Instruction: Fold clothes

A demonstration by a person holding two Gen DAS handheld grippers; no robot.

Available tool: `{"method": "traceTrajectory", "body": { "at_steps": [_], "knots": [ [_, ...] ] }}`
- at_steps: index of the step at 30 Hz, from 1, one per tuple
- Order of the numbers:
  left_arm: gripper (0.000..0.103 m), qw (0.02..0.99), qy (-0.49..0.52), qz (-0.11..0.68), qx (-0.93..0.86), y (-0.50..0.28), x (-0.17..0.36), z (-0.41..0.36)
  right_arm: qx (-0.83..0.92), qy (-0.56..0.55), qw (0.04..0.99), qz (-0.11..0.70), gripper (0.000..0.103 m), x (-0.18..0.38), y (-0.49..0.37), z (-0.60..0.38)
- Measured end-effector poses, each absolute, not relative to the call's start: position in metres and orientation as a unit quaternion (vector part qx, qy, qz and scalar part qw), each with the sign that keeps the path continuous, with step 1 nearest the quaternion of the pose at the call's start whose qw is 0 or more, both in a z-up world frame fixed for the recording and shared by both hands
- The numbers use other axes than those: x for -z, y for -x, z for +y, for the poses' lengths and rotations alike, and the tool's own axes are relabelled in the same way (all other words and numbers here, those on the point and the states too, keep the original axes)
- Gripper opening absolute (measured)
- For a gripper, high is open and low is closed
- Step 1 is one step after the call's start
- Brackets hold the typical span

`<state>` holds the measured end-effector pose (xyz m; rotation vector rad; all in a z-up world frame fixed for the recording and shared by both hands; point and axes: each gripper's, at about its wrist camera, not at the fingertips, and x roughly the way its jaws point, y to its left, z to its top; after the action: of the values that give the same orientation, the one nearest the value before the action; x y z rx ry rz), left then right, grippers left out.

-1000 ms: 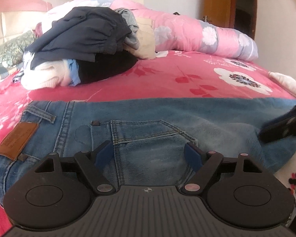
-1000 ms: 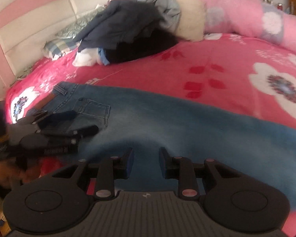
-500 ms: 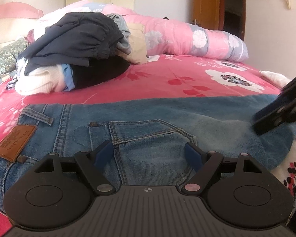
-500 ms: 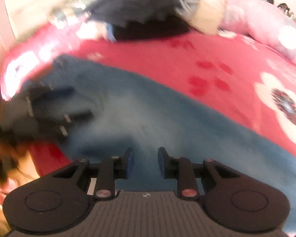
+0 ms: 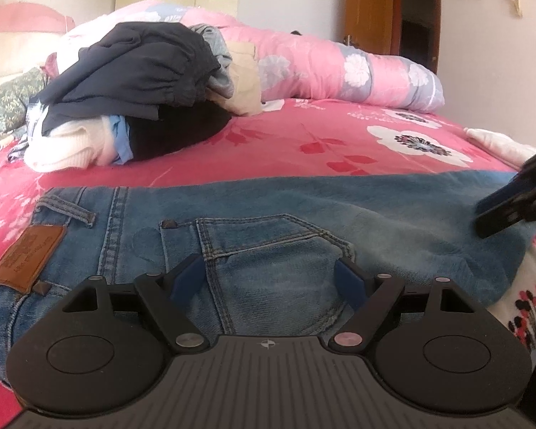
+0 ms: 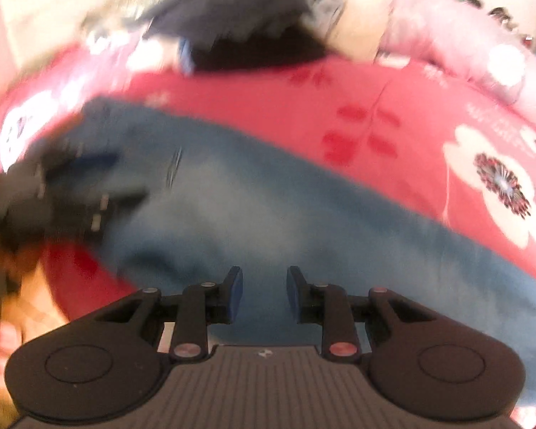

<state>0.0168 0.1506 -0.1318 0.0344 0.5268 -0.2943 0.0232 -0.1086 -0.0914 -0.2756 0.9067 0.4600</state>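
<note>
Jeans (image 5: 268, 214): flat, unfolded on bed | my left gripper (image 5: 269, 275): jaws wide, empty | my right gripper (image 6: 263, 291): jaws narrowly apart, empty | clothes pile (image 5: 132, 82): unfolded, waiting.

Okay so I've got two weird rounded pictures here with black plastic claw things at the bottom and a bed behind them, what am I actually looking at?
Those black claws are two hand-held grippers; a person holds one in each hand. Each carries a wide-angle camera that looks forward along its fingers, hence the rounded pictures.

The sharp picture is from the left gripper. Its jaws stand wide apart over the back pocket of a pair of jeans spread flat on a red flowered bedsheet, holding nothing. The other gripper pokes in at the right edge.

The blurred picture is from the right gripper, over the leg of the jeans. Its jaws are narrower, with a clear gap, and nothing visibly pinched.

Further back lie a pile of unfolded clothes and a rolled pink quilt.
</note>
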Motion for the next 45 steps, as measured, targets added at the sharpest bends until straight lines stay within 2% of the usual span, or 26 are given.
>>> {"method": "traceTrajectory", "body": {
  "at_steps": [4,12,17,22,27,31,36,39,43,45],
  "knots": [
    [0.081,0.953,-0.006,0.266,0.147,-0.014,0.128,0.158,-0.213,0.118,0.88,0.407,0.028,0.113,-0.017,-0.129],
    [0.081,0.955,0.005,0.268,0.127,-0.012,0.112,0.154,-0.112,0.014,0.919,0.379,0.03,0.089,0.024,-0.249],
    [0.082,0.956,0.004,0.253,0.145,-0.011,0.091,0.128,-0.106,-0.029,0.937,0.331,0.03,0.089,-0.002,-0.246],
    [0.083,0.95,-0.004,0.259,0.176,-0.018,0.085,0.088,-0.083,-0.017,0.939,0.335,0.031,0.125,-0.005,-0.26],
    [0.083,0.935,0.005,0.284,0.214,-0.034,0.088,0.044,0.004,-0.106,0.943,0.316,0.031,0.136,0.033,-0.343],
    [0.083,0.924,-0.024,0.308,0.223,-0.045,0.09,-0.001,0.033,-0.273,0.914,0.298,0.033,0.141,0.055,-0.409],
    [0.084,0.912,-0.085,0.347,0.201,-0.055,0.099,-0.055,0.026,-0.182,0.951,0.248,0.035,0.121,0.04,-0.381],
    [0.085,0.906,-0.093,0.372,0.182,-0.059,0.108,-0.068,0.001,-0.13,0.958,0.256,0.036,0.124,0.013,-0.354],
    [0.098,0.902,-0.088,0.393,0.152,-0.064,0.114,-0.073,-0.001,-0.134,0.953,0.273,0.032,0.145,-0.006,-0.374],
    [0.099,0.901,-0.08,0.402,0.143,-0.066,0.114,-0.073,0.014,-0.189,0.945,0.266,0.032,0.149,-0.01,-0.407]
  ]
}}
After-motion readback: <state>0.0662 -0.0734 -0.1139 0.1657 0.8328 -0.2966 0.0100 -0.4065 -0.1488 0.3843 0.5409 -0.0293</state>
